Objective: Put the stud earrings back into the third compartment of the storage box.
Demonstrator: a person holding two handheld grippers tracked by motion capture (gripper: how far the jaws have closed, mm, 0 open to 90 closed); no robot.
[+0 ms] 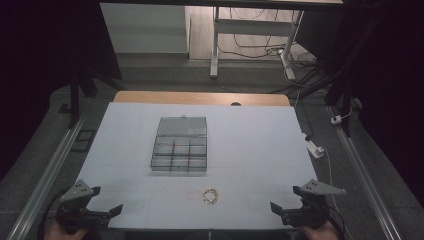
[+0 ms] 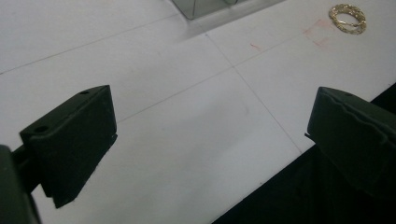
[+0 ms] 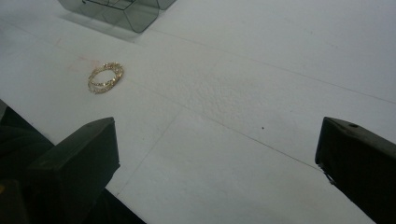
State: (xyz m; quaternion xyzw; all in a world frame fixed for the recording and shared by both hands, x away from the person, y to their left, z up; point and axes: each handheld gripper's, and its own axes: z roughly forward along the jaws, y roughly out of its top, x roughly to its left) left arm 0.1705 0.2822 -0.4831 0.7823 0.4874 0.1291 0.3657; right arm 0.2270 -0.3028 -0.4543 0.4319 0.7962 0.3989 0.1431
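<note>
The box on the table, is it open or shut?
Open: the box has its lid tilted back, showing the compartments.

In the high view the person's hands are cut off by the bottom edge, just past the table's (image 1: 260, 145) near corners. The gold ring (image 1: 210, 196) near the table's near edge is too small there for its pattern to be made out. The clear compartment box (image 1: 179, 155) is cropped by the top edge in both gripper views, leaving just a corner; whether its compartments hold anything cannot be told. In the right gripper view, the right-hand jaw runs off the frame.
</note>
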